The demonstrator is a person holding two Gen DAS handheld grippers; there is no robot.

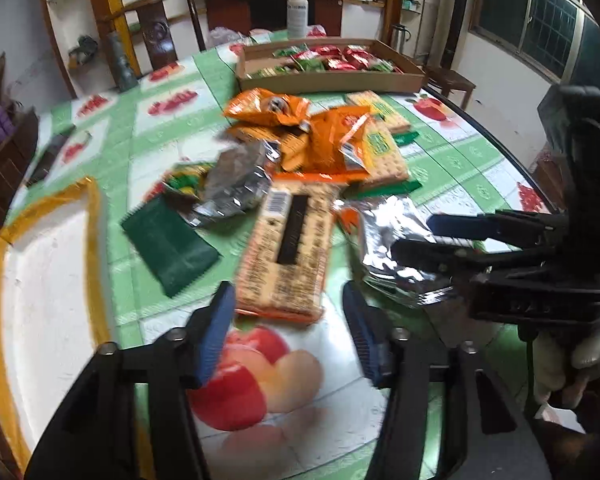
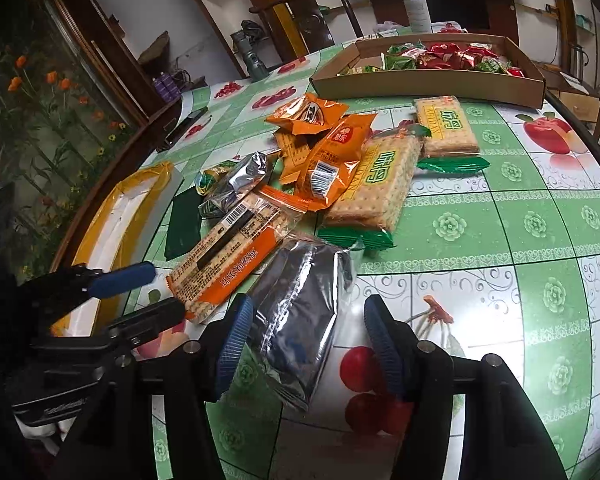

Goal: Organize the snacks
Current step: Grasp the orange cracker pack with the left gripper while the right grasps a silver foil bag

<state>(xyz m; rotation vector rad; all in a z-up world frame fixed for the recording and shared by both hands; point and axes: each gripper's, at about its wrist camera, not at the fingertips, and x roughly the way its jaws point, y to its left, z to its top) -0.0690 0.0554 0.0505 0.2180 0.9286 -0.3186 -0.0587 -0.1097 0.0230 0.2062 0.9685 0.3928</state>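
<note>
A pile of snack packs lies mid-table: an orange-edged cracker pack [image 1: 288, 248] [image 2: 236, 256], a silver foil pack [image 2: 300, 312] [image 1: 396, 248], orange bags [image 1: 268, 110] [image 2: 332, 160] and green-ended cracker packs [image 2: 380, 184]. My left gripper [image 1: 286, 334] is open, its fingers just short of the near end of the orange-edged cracker pack; it shows in the right wrist view [image 2: 148, 292] too. My right gripper [image 2: 308, 344] is open, with the near end of the silver foil pack between its fingers; it also shows in the left wrist view [image 1: 416, 236].
A cardboard tray [image 1: 332, 78] [image 2: 440, 82] with red and green packets stands at the back. A white tray with a yellow rim [image 1: 44, 280] [image 2: 112, 220] lies at the left. A spray bottle [image 1: 298, 12] stands behind. A dark green wrapper [image 1: 170, 248] lies by the pile.
</note>
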